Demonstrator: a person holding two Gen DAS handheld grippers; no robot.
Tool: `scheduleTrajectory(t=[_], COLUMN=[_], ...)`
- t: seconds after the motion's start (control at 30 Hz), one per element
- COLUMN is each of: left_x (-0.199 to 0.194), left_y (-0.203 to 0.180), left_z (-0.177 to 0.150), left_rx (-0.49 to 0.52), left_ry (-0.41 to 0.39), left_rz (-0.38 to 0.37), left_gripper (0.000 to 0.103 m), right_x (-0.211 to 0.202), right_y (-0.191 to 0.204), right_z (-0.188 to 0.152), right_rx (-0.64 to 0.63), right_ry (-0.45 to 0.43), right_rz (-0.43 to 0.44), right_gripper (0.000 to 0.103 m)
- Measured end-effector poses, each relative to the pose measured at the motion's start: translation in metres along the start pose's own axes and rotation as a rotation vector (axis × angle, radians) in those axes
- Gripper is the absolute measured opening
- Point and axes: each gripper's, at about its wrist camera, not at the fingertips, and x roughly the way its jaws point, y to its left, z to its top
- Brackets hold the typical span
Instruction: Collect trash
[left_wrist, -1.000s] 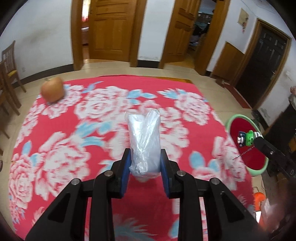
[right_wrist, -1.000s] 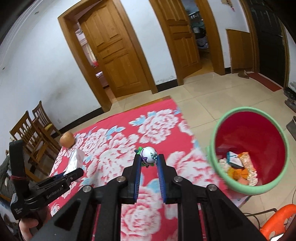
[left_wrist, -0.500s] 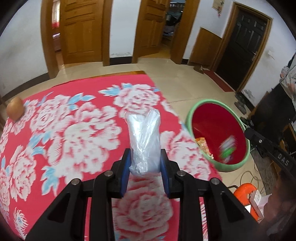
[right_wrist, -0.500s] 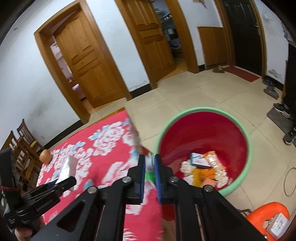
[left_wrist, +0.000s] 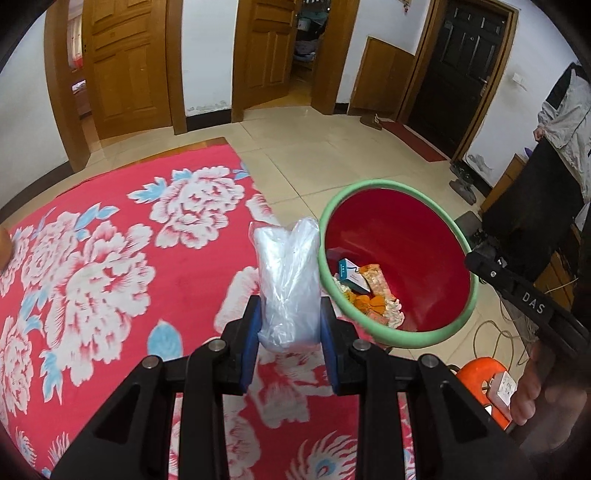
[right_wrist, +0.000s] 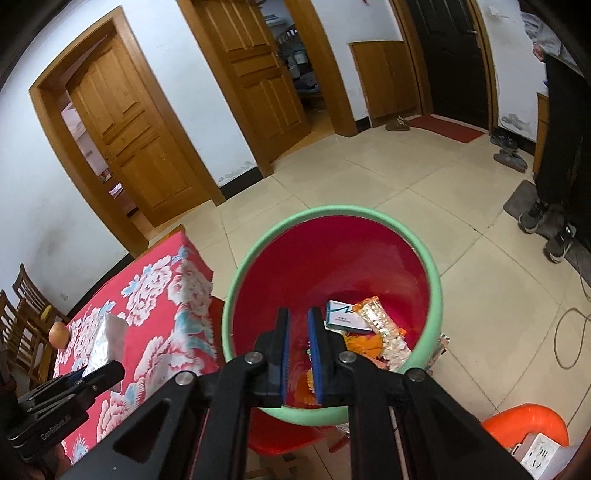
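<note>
Tiled room, red floral tablecloth (left_wrist: 110, 258), and a red bin (right_wrist: 332, 258) with a green rim standing on the floor just beside the table's edge.

Over the cloth near that edge, the left gripper (left_wrist: 289, 325) is clamped on a crumpled clear plastic bag (left_wrist: 288, 280), which stands up between the blue pads, short of the rim. The right gripper (right_wrist: 298, 350) hangs above the bin's mouth with its jaws a narrow gap apart and nothing between them — below lie a small box (right_wrist: 343, 315) and wrappers. Likely risks: the bag is light and slack, so letting go before it clears the rim could drop it on the floor or the cloth; thin film may also cling to a pad — or the left tool could clip the right one over the same opening.
</note>
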Motion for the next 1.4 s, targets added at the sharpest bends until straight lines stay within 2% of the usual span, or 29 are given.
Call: scheduleTrajectory(t=[0.2, 0.57, 0.6, 0.7, 0.77, 0.9, 0.97, 1.03, 1.13, 1.3, 1.4], left_x=[0.01, 0.056, 0.059, 0.061, 0.056, 0.042, 0.033, 0.022, 0.004, -0.031, -0.051], left_y=[-0.023, -0.074, -0.076, -0.077, -0.074, -0.063, -0.055, -0.043, -0.021, 0.017, 0.042], left_z=[0.006, 0.019, 0.019, 0.02, 0.019, 0.016, 0.014, 0.011, 0.008, -0.005, -0.015], left_rx=[0.042, 0.105, 0.101, 0.083, 0.076, 0.055, 0.04, 0.028, -0.003, -0.057, -0.091], left_ry=[0.002, 0.064, 0.068, 0.069, 0.053, 0.042, 0.037, 0.026, 0.01, -0.019, -0.026], left_rz=[-0.012, -0.106, -0.113, -0.117, -0.105, -0.077, -0.063, -0.038, -0.002, 0.086, 0.109], left_gripper=[0.03, 0.03, 0.033, 0.053, 0.055, 0.056, 0.061, 0.063, 0.064, 0.072, 0.074], right_x=[-0.008, -0.013, -0.013, -0.014, -0.014, -0.017, -0.02, -0.024, -0.032, -0.05, -0.064], right_y=[-0.012, -0.031, -0.032, -0.035, -0.034, -0.028, -0.022, -0.015, 0.003, 0.037, 0.062], right_z=[0.002, 0.008, 0.008, 0.007, 0.007, 0.005, 0.004, 0.002, -0.003, -0.014, -0.022], right_rx=[0.018, 0.059, 0.061, 0.065, 0.061, 0.054, 0.047, 0.036, 0.008, -0.041, -0.083], right_ry=[-0.02, -0.017, -0.016, -0.01, -0.002, 0.011, 0.012, 0.013, 0.018, 0.034, 0.033], right_rz=[0.007, -0.014, -0.013, -0.012, -0.008, 0.01, 0.025, 0.04, 0.063, 0.112, 0.141], right_gripper=[0.013, 0.013, 0.013, 0.013, 0.014, 0.023, 0.03, 0.042, 0.055, 0.066, 0.072])
